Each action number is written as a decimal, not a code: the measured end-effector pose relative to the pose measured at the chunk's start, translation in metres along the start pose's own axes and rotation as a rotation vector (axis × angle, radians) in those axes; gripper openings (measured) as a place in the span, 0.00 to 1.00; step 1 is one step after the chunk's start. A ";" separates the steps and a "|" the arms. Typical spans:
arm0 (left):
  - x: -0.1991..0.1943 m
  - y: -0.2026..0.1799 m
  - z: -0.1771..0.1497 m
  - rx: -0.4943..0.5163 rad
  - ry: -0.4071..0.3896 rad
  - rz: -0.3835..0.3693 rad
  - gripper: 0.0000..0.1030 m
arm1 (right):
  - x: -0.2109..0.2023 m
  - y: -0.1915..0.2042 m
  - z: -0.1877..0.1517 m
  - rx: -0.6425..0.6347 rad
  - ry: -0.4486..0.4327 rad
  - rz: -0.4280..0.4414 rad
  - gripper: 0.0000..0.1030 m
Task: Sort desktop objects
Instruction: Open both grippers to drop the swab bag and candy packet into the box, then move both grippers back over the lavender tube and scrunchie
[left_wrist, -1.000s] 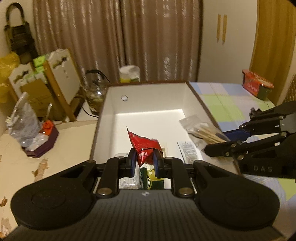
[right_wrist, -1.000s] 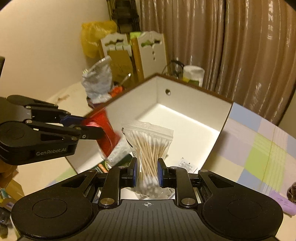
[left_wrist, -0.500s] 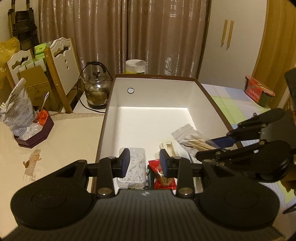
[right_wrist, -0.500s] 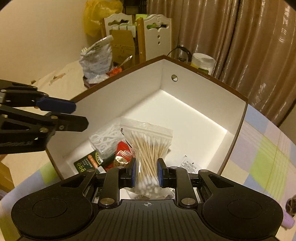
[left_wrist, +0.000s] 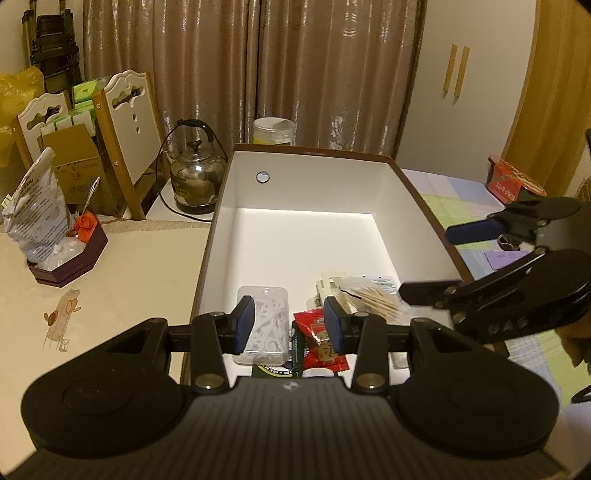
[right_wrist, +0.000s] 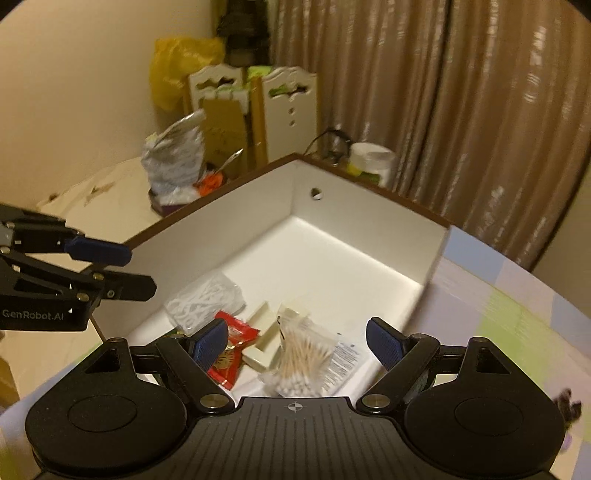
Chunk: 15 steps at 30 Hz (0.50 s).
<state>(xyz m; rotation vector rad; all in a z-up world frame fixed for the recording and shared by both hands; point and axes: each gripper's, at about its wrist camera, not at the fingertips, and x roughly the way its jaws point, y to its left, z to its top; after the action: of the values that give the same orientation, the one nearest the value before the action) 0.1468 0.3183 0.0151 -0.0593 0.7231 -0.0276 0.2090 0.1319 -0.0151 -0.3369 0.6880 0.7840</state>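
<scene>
A: Box (left_wrist: 417, 206), white inside with a brown rim, sits on the bench (left_wrist: 122, 266); both wrist views look down into its near end.

B: Contents?

A: Bag of cotton swabs (right_wrist: 301, 356) lies on the box floor near the front, swab heads toward the right wrist camera. Red snack packet (right_wrist: 229, 354) just to its left, touching or overlapping a pale flat bar (right_wrist: 263, 334). Clear case of white floss picks (left_wrist: 265, 326) farther left. A dark green printed item (left_wrist: 295, 345) shows partly under the red packet in the left view.

B: Left hand-held gripper (left_wrist: 289, 325)?

A: Jaws parting, moderate gap. Nothing clamped. Red packet and floss case show through the gap but lie below on the box floor, clear of the blue pads (left_wrist: 245, 325).

B: Right hand-held gripper (right_wrist: 297, 343)?

A: Jaws spreading wide, still opening. Swab bag lies in the gap between them, not pressed by either pad. In the left view this gripper reaches in over the box's right wall, one finger above the other.

B: Surroundings?

A: Glass kettle (left_wrist: 195, 177) beyond the box's far left corner. Lidded white tub (left_wrist: 274, 130) behind the far wall. Dark tray (left_wrist: 70, 258) with a silver bag (left_wrist: 37, 214) on the left of the bench. Checked cloth (right_wrist: 517, 317) to the right of the box. Curtains (left_wrist: 295, 66) behind.
</scene>
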 end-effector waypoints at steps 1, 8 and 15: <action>-0.001 -0.002 0.000 0.003 -0.003 -0.005 0.41 | -0.006 -0.003 -0.002 0.017 -0.009 -0.006 0.82; -0.007 -0.020 0.004 0.032 -0.017 -0.047 0.42 | -0.057 -0.029 -0.032 0.160 -0.042 -0.084 0.82; -0.012 -0.063 0.019 0.126 -0.060 -0.125 0.42 | -0.103 -0.062 -0.082 0.307 -0.018 -0.193 0.82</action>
<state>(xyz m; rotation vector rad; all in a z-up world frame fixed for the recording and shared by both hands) 0.1504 0.2565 0.0415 0.0151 0.6560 -0.1897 0.1673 -0.0067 -0.0037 -0.1147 0.7354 0.4886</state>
